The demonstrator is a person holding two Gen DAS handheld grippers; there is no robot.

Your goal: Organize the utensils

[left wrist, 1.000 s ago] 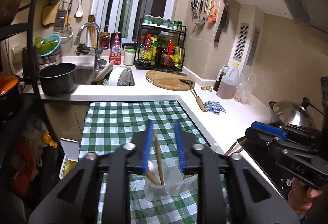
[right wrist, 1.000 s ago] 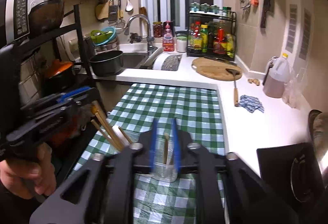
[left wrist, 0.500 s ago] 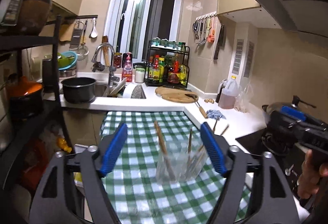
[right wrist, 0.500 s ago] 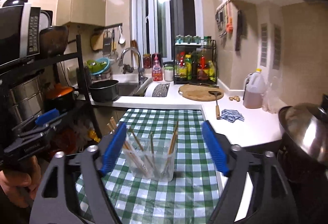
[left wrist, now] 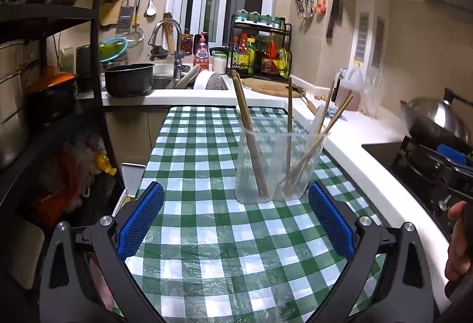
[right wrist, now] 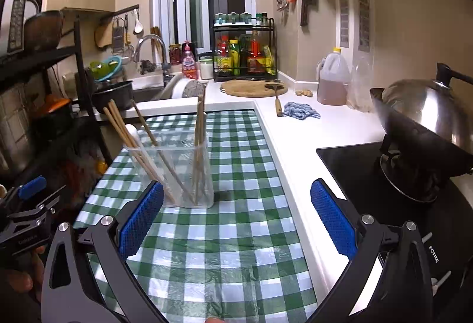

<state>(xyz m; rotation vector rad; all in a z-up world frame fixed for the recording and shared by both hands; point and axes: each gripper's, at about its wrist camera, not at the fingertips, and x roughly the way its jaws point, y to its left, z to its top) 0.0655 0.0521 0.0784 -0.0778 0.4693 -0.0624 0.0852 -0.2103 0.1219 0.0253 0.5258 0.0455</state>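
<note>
We've backed both grippers off the clear cup [left wrist: 279, 166]: left gripper [left wrist: 236, 222] and right gripper [right wrist: 236, 221] still opening, wide and empty, chopsticks [left wrist: 248, 133] left inside.

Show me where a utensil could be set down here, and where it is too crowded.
Free: the checked tablecloth in front of the clear holder, and the white counter between the blue rag and the black cooktop. Crowded: the sink corner with the pot and the bottle rack.
</note>
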